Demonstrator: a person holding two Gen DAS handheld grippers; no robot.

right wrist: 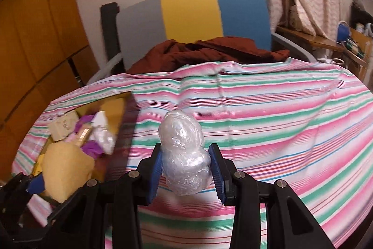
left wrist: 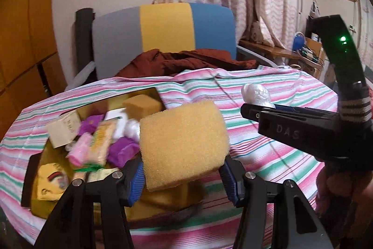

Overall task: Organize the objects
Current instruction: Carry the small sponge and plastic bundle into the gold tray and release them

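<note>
My left gripper (left wrist: 181, 175) is shut on a yellow sponge block (left wrist: 184, 144) and holds it above the near right edge of an open box (left wrist: 35, 169); the sponge also shows in the right wrist view (right wrist: 67, 169). The box (right wrist: 116, 118) holds purple wrappers (left wrist: 121, 151), a cream carton (left wrist: 63, 130), another sponge (left wrist: 142, 104) and white plastic. My right gripper (right wrist: 186, 175) is shut on a clear plastic-wrap bundle (right wrist: 184, 155) above the striped cloth, right of the box. It shows from the side in the left wrist view (left wrist: 279, 120), with the bundle (left wrist: 256, 92).
A pink, green and white striped cloth (right wrist: 279, 120) covers the table. Behind it stands a chair (left wrist: 163, 32) with a grey, yellow and blue back and a brown garment (left wrist: 186, 62) on its seat. Curtains and a cluttered side shelf (left wrist: 303, 50) are at the back right.
</note>
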